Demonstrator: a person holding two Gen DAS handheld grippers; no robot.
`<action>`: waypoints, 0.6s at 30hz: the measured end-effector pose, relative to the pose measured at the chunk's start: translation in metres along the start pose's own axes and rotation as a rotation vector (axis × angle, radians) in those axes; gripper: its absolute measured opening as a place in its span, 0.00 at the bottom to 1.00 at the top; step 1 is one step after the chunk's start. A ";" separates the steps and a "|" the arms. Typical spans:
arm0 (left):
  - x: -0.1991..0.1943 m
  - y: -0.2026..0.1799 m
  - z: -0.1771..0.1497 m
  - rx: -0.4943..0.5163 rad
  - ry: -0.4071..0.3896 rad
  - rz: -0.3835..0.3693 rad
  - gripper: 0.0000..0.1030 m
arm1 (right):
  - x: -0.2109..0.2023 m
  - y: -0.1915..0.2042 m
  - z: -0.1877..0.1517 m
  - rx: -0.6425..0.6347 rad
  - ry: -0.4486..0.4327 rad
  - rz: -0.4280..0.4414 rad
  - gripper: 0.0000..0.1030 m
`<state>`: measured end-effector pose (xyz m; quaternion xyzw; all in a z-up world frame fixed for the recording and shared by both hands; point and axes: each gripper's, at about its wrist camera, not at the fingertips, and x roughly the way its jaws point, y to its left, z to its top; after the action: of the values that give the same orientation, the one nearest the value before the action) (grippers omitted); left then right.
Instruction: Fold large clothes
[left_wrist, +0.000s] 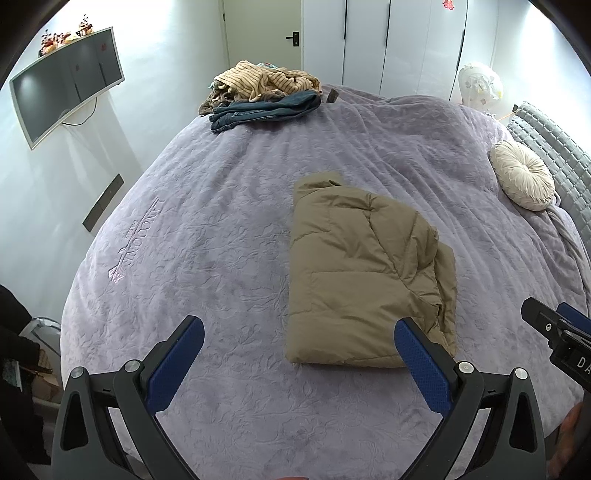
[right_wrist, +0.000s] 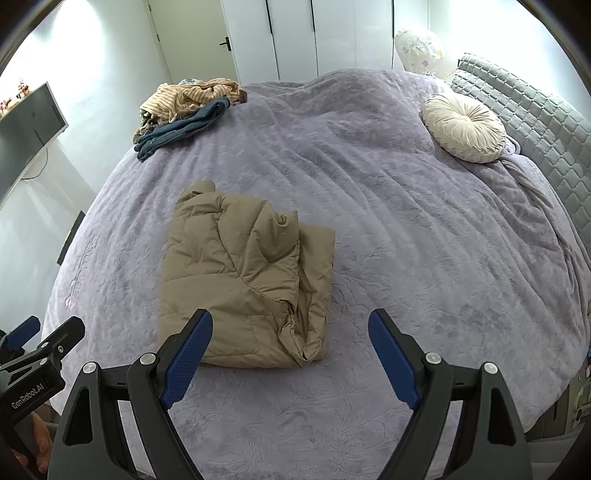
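I hold both grippers, left (left_wrist: 299, 332) and right (right_wrist: 290, 325), spread wide and empty over the near bedspread (left_wrist: 229, 229); the folded jacket (left_wrist: 362, 273) lies ahead, the clothes pile (left_wrist: 258, 92) far left, the cushion (left_wrist: 522, 175) far right.

jacket (left_wrist: 362, 273): tan | bedspread (left_wrist: 229, 229): lilac, embossed floral | jeans (left_wrist: 266, 110): blue | cushion (left_wrist: 522, 175): cream

The lilac bedspread (left_wrist: 229, 229) carries an embroidered brand word above an arrow-like motif, ahead and to the left of the left gripper (left_wrist: 299, 334); it seems to read "LACOONE", though the letters are faint. Seen from the right gripper (right_wrist: 290, 325), the body of the left one, low at its left, bears the white print "GenRobot.AI" (right_wrist: 27, 396). From the left wrist, the right gripper's body at the far right edge shows only the letters "DA" (left_wrist: 583, 363), cut off by the frame.
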<state>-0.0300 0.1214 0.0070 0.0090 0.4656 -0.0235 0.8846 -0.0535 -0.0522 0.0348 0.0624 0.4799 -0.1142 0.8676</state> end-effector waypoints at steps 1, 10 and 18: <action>0.000 0.000 0.000 -0.001 0.000 0.000 1.00 | 0.000 0.000 0.000 0.001 0.000 0.000 0.86; 0.000 0.000 0.000 0.000 0.000 -0.001 1.00 | 0.001 0.002 -0.001 0.003 0.004 0.002 0.86; -0.002 -0.001 0.000 -0.002 0.000 0.001 1.00 | 0.001 0.003 -0.001 0.003 0.003 0.003 0.86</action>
<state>-0.0314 0.1205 0.0083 0.0083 0.4656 -0.0228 0.8847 -0.0533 -0.0492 0.0330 0.0647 0.4811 -0.1136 0.8669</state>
